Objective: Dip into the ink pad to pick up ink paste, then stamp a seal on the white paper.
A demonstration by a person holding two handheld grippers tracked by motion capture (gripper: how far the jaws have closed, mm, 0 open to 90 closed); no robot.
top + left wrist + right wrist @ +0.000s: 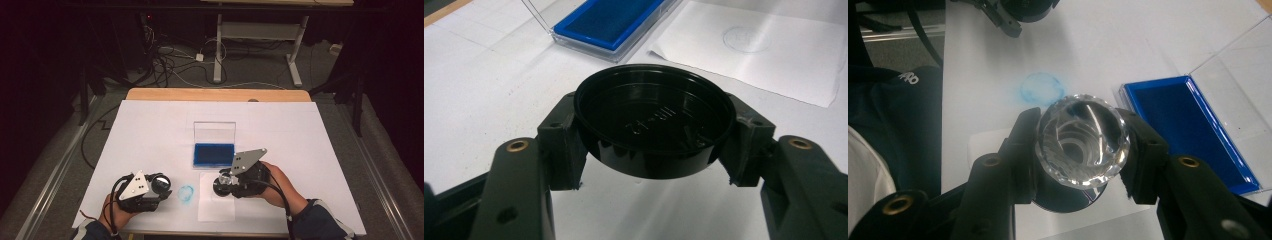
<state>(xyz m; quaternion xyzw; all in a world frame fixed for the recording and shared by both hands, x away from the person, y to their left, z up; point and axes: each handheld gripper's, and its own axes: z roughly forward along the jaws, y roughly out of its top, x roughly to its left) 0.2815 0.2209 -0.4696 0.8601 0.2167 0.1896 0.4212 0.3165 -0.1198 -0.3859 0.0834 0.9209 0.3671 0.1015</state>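
My left gripper (159, 184) sits at the table's near left, shut on a round black cap (651, 120) whose hollow side faces up. To its right, my right gripper (224, 181) is shut on a round stamp with a clear faceted knob (1082, 140) and a black base, held over a white paper sheet (216, 205). A faint circular print (746, 39) marks that sheet. Just beyond it lies a blue ink pad (214, 154) in a clear case whose lid (215, 132) stands open.
A round blue ink smudge (186, 193) stains the white table cover (150, 130) between the two grippers. The person's dark sleeves enter from the near edge. A desk frame and loose cables lie on the floor beyond the far edge.
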